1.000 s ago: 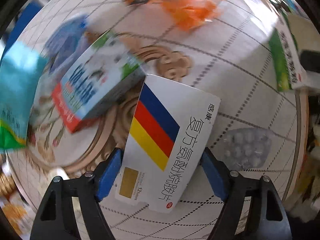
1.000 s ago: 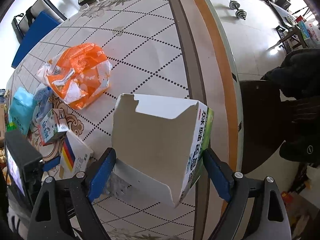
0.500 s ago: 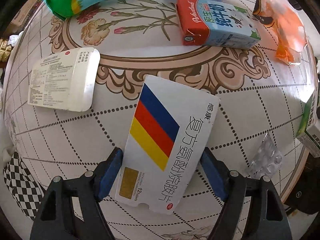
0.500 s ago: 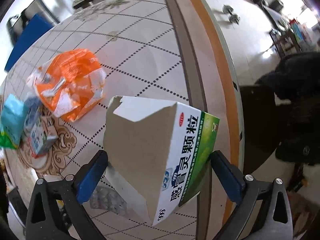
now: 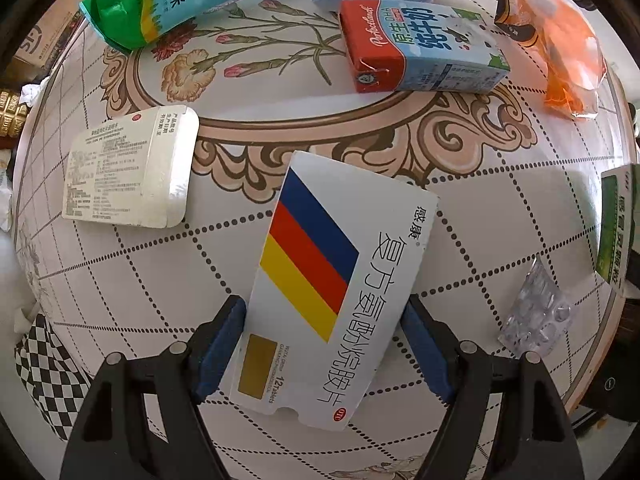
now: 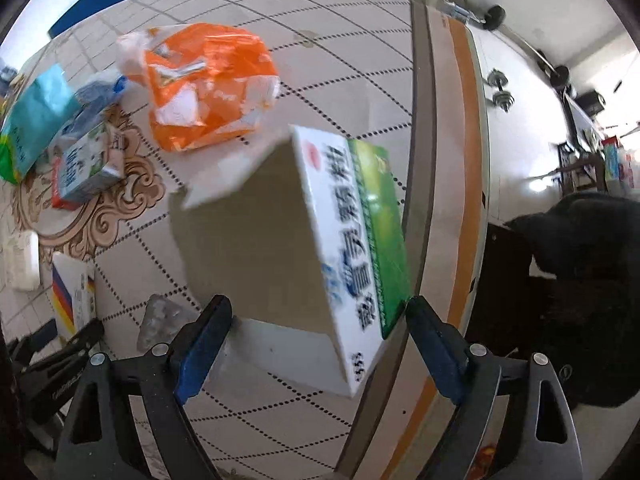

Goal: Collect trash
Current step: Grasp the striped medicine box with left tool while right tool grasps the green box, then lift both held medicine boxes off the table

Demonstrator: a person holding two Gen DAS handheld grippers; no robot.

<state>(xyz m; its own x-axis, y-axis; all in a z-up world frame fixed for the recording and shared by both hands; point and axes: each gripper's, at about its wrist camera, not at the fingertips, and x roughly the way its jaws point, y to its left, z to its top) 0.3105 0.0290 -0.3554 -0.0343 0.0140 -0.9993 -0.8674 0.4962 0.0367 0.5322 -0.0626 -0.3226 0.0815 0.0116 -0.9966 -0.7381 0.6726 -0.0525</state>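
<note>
Left gripper clamps the "12 Tablets" medicine box; right gripper, jaws just closing, straddles a green carton by the table edge, lower right; grip unclear.

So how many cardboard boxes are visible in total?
3: the white striped flat medicine box in the left tool, the green-white box between the right tool's fingers, the blue-red milk carton lying beyond.

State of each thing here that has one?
White flat medicine carton with blue, red, yellow stripes: closed, gripped by left hand-held gripper.
Green-and-white cardboard box: end flap open, inside right hand-held gripper, whose jaws have just been closing; grip unclear.
Red-and-blue milk carton: lying on its side.
Orange plastic bag: crumpled.
Clear plastic blister sheet: lying flat.
</note>
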